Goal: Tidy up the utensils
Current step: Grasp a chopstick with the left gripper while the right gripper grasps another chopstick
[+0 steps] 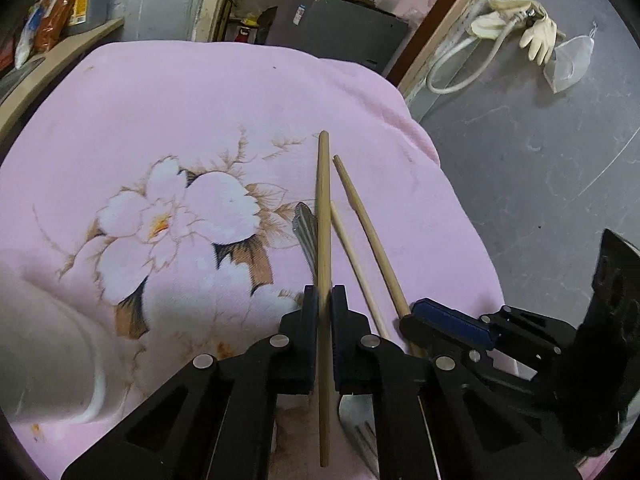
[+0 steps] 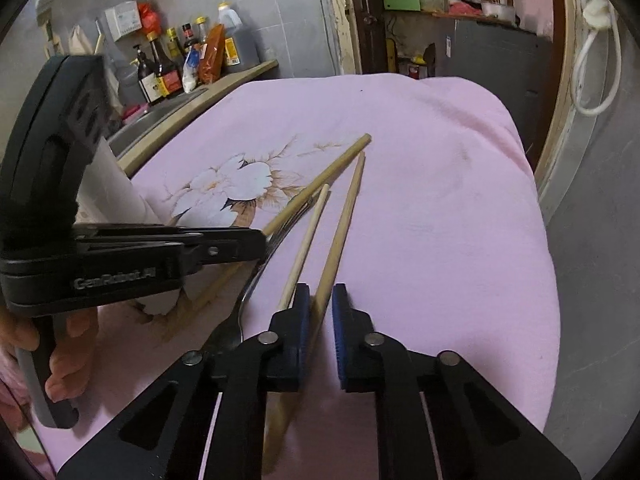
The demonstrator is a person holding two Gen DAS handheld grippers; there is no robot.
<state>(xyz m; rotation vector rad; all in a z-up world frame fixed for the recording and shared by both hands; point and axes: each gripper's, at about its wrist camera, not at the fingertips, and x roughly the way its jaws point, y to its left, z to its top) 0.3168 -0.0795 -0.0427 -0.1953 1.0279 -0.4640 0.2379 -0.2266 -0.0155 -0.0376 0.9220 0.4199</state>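
The left tool [image 1: 325, 294] is clamped on one wooden chopstick [image 1: 323, 216], lifted over a fork [image 1: 306, 236] on the pink floral cloth [image 1: 200, 112]. The right tool [image 2: 321, 300] straddles another chopstick [image 2: 340, 232], fingers slightly apart, with a third chopstick [image 2: 304, 244] just beside it.

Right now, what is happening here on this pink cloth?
A person with two handheld claws is sorting utensils on the pink cloth. The left claw is shut on one chopstick. The right claw straddles another chopstick, with a gap still showing on one side. A third chopstick and a metal fork lie between them.
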